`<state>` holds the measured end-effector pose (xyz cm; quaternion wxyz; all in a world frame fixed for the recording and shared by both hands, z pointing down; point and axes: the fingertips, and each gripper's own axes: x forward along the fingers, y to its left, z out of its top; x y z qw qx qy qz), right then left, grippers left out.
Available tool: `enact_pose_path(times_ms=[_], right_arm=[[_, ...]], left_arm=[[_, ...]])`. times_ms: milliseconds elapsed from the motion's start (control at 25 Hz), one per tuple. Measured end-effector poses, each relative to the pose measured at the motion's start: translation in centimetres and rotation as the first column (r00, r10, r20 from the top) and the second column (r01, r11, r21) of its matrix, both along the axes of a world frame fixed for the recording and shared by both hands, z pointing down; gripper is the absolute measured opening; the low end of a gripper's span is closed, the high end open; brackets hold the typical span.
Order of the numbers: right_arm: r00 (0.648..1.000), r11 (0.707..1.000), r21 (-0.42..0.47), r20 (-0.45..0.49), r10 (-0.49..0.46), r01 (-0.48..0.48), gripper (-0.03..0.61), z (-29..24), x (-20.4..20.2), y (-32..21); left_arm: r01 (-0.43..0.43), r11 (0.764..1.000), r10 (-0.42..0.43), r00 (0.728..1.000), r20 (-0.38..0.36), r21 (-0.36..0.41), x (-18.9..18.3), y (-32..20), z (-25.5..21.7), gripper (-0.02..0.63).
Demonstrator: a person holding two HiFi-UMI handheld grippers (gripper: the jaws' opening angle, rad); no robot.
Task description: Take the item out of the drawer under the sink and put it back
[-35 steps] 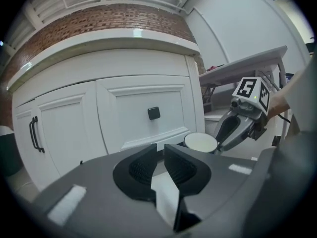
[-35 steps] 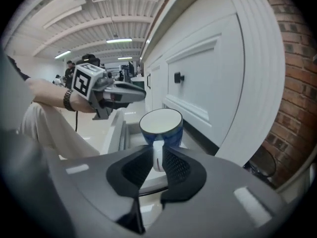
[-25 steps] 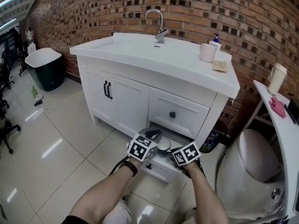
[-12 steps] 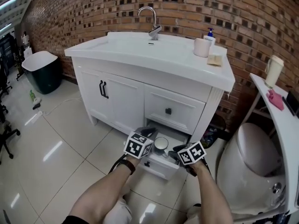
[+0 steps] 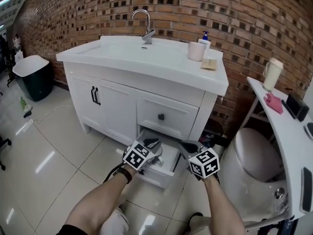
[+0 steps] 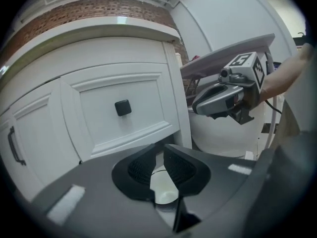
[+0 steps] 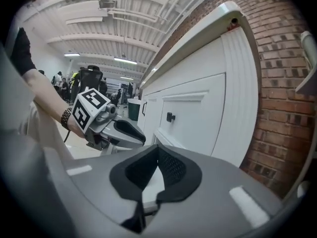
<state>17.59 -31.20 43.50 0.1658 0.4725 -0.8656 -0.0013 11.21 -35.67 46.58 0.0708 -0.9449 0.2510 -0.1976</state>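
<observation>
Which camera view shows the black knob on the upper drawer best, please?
The left gripper view: the black knob is close, large and nearly head-on. The head view shows the knob small, from above; the right gripper view shows the knob small and side-on.

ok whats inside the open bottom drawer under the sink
The drawer shows bare white floor at its right. The left gripper covers the rest; a pale rounded thing shows past its jaws, too unclear to name.

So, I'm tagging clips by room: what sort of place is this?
Likely a bathroom, or a mock-up of one: a white vanity sink with a chrome faucet, and a toilet beside it.
</observation>
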Motion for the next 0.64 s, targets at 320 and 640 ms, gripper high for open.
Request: enact_pose_path(times_ms=[320, 640], right_arm=[[1.000, 1.000, -0.031, -0.028, -0.008, 0.007, 0.005, 0.68, 0.53, 1.02], [1.000, 0.999, -0.044, -0.018, -0.020, 0.019, 0.003, 0.48, 0.79, 1.19]], left_arm=[[-0.033, 0.999, 0.032, 0.999, 0.020, 0.022, 0.75, 0.60, 0.10, 0.075], [-0.035, 0.999, 0.034, 0.999, 0.033, 0.014, 0.85, 0.76, 0.22, 0.075]])
